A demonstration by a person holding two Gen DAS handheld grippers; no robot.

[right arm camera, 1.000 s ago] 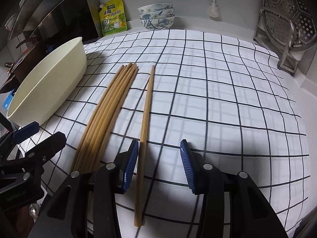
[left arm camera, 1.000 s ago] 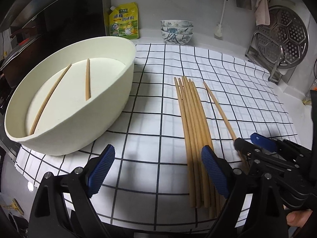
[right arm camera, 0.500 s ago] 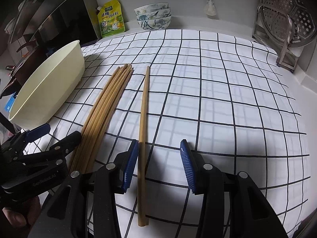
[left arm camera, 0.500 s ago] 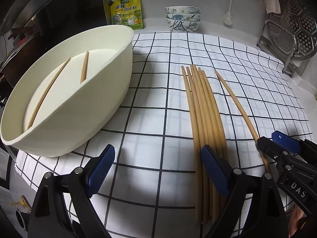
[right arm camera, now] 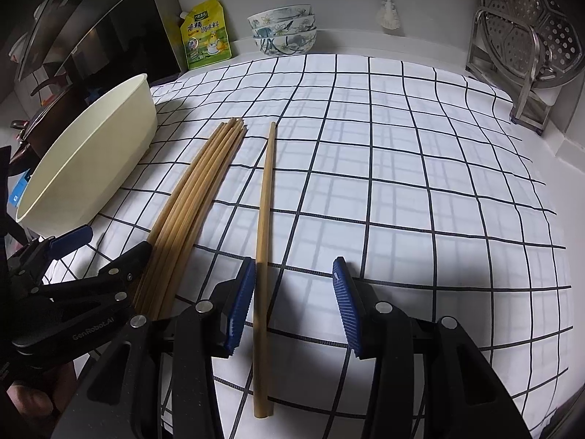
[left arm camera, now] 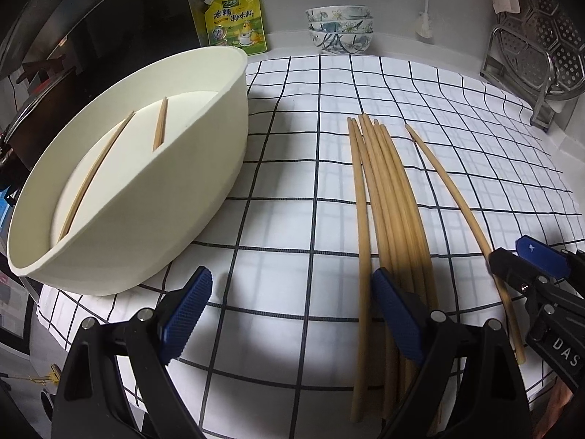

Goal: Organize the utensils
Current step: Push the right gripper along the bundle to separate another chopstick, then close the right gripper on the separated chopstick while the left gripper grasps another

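Kitchen bench (right arm camera: 570, 183) under checked cloth (right arm camera: 402, 183) | tan chopstick bundle (left arm camera: 387, 201) beside cream tub (left arm camera: 204, 197) | lone chopstick (right arm camera: 265, 201) between gaping right tool (right arm camera: 292, 303) | left tool (left arm camera: 289, 314) wide, empty

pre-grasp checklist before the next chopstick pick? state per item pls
1. Right tool open: ok.
2. Single chopstick between its pads, beside the left one; touching: cannot tell.
3. Single chopstick apart from the bundle: ok.
4. Left tool open: ok; one finger over the bundle, grip: not ok.
5. Cream bowl has room, two chopsticks inside: ok.
6. Tools apart from each other: ok.
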